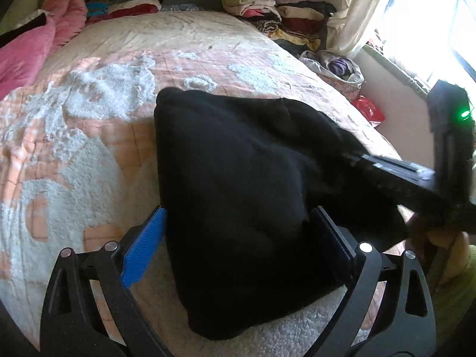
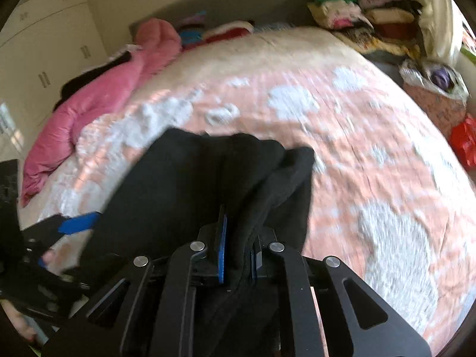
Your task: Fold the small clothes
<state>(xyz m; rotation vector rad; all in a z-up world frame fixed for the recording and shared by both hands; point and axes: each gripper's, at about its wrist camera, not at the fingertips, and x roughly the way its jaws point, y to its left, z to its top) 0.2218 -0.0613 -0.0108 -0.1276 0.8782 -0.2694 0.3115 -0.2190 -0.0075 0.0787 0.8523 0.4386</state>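
The fold was mid-way, as far as I could judge. 1 black garment (image 1: 238,196) lay on the bed (image 1: 98,136), most of it flat on the pink-and-white quilt, with its right edge lifted off the surface. The right gripper (image 2: 236,255) had that edge: its jaws were pressed together on a bunch of the black cloth, and the fabric ran up and over them in the right wrist view. The left gripper (image 1: 238,247) sat low at the near end of the garment with its jaws wide apart, 1 on each side of the cloth, gripping nothing; whether the pads touched the fabric I could not tell.

The next move looked like a carry-over: bring the raised edge across the body of the garment and lay it down square, while the left side either pinned the near end or took hold of it. The risk was the thick cloth bunching instead of creasing clean.

By count: 2 grippers, 1 garment in hand, 1 pink blanket (image 2: 98,95) heaped at the bed's left side, 1 stack of clothes (image 1: 276,12) at the far corner near the window, and 1 red bag (image 1: 369,110) on the floor.
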